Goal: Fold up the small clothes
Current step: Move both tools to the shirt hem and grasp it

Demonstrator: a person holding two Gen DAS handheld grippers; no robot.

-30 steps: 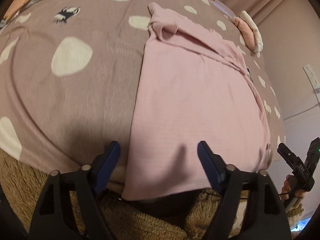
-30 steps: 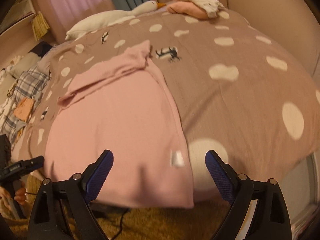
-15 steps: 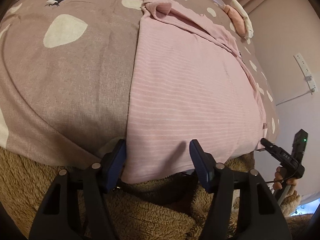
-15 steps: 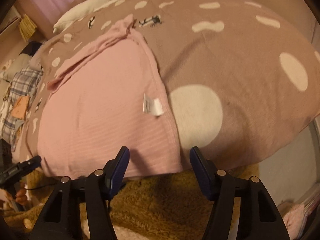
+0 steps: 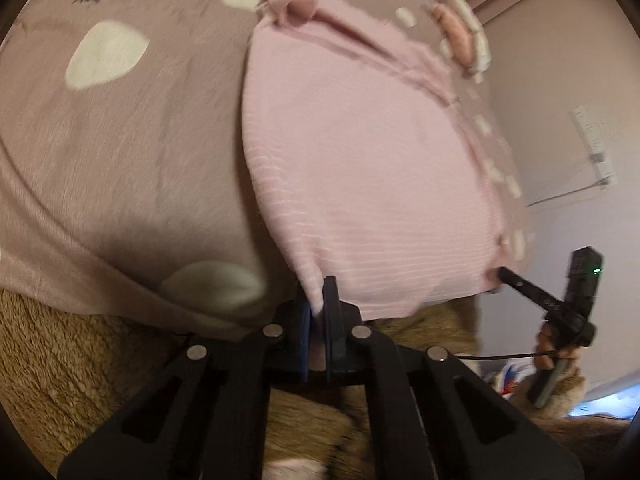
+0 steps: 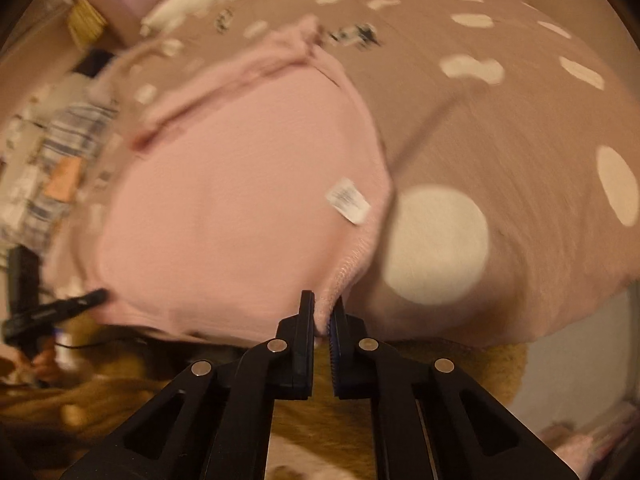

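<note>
A pink garment (image 5: 360, 168) lies flat on a mauve bedspread with white spots, its hem at the bed's near edge. My left gripper (image 5: 319, 304) is shut on the hem's left corner, which bunches up between the blue pads. In the right wrist view my right gripper (image 6: 323, 314) is shut on the hem's right corner of the pink garment (image 6: 224, 208), just below a white care label (image 6: 347, 200). The right gripper (image 5: 502, 274) also shows at the far right of the left wrist view, its tip on the hem. The left gripper (image 6: 98, 294) appears at the left edge of the right wrist view.
The bedspread (image 5: 120, 128) hangs over a brown fluffy blanket (image 5: 60, 360) below the bed edge. Folded pink and white clothes (image 5: 460, 36) sit at the far end near a wall. A white goose plush (image 6: 200, 0) and checked clothes (image 6: 68, 140) lie at the far left.
Both grippers went from wide open over the hem to shut, each pinching a corner of the pink garment. The hem now puckers up at both pinched corners.
</note>
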